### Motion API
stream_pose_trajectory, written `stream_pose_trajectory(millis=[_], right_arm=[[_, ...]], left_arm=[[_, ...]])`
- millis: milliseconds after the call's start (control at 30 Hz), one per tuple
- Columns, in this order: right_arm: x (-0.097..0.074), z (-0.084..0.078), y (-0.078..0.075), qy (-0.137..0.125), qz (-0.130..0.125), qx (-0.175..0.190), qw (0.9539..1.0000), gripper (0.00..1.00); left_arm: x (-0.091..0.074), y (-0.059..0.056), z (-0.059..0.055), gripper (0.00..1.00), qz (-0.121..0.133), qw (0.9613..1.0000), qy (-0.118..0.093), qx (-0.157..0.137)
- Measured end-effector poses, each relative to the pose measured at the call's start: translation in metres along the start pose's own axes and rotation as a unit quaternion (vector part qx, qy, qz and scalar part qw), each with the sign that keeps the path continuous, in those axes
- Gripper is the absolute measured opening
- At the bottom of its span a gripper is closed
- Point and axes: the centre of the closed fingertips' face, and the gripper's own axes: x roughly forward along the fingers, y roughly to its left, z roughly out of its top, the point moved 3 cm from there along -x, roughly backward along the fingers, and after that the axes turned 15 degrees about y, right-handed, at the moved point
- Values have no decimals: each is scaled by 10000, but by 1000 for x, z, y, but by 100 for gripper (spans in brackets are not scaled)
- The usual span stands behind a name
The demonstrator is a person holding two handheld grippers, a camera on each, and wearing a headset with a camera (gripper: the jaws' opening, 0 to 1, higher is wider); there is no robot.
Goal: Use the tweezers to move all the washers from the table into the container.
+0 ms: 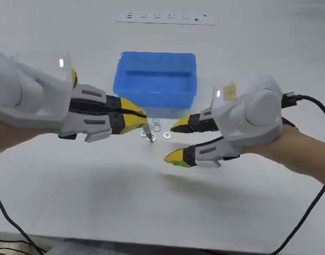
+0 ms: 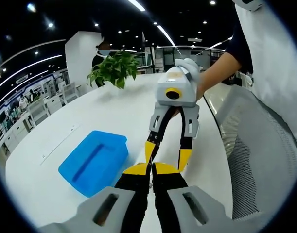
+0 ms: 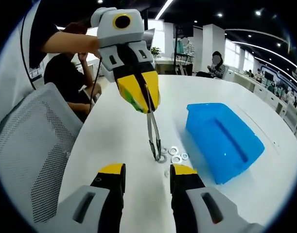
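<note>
Several small metal washers (image 1: 157, 128) lie on the white table (image 1: 98, 180) just in front of the blue container (image 1: 156, 78). My left gripper (image 1: 140, 119) is shut on a pair of tweezers (image 1: 148, 131), whose tips point down among the washers. From the right gripper view the tweezers (image 3: 152, 131) hang from the left gripper (image 3: 139, 97) and touch down at a washer (image 3: 162, 158), beside the container (image 3: 222, 139). My right gripper (image 1: 176, 141) stands open and holds nothing, a little right of the washers. Its jaws (image 3: 147, 171) are spread wide.
A white power strip (image 1: 167, 18) lies at the far edge of the table. A black cable (image 1: 314, 106) trails from the right gripper. A potted plant (image 2: 114, 68) stands far down the table. A mesh chair (image 3: 36, 145) is beside the table, with people seated beyond.
</note>
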Motion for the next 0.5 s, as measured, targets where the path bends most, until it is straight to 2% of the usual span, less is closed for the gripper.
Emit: stream_pose_trajectory(millis=[200, 367, 500], right_arm=[[16, 24, -7, -134, 90, -145, 9998, 34], [23, 26, -6, -33, 202, -329, 9992, 28], [24, 25, -6, -27, 272, -442, 9987, 19]], left_arm=[[1, 3, 1, 5, -37, 10000, 31, -43], [1, 3, 0, 5, -79, 9999, 54, -47], [2, 2, 0, 5, -115, 9999, 83, -36]])
